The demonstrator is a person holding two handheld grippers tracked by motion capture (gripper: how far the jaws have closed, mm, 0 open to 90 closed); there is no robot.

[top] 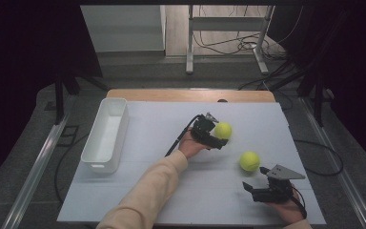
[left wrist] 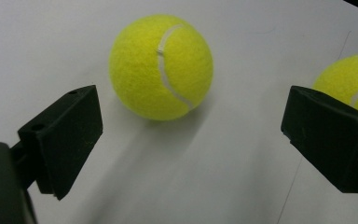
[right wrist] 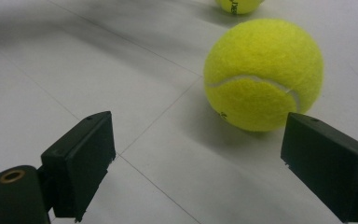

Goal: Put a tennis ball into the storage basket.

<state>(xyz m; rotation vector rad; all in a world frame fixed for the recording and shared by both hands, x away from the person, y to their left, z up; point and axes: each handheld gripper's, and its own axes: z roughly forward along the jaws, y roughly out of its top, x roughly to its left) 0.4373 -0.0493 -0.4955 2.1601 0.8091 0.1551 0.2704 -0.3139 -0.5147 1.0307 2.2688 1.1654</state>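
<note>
**Two open grippers, two tennis balls on the table**

In the high view the left gripper (top: 218,135) sits near the middle of the white table (top: 162,129), the person's sleeved forearm (top: 147,191) reaching up from the bottom edge. The far tennis ball (top: 223,130) lies just at its tip, at about 2 o'clock from the hand. In the left gripper view the jaws stand wide apart and hold nothing; that same ball (left wrist: 161,66) rests on the table ahead of them, nearer the left jaw and clear of both (the second ball peeks out from behind the right jaw at 2 o'clock).

The right gripper (top: 253,187) is low on the table's right side, held in the person's right hand (top: 290,210). The near tennis ball (top: 249,161) lies just beyond it, at about 11 o'clock from the gripper body. In the right gripper view the jaws are likewise spread wide and empty, with the near ball (right wrist: 264,73) resting on the table ahead, towards the right jaw but not touching it.

A white bin (top: 106,133) stands along the table's left side, at 9 o'clock from the left gripper, well apart from both balls.
</note>
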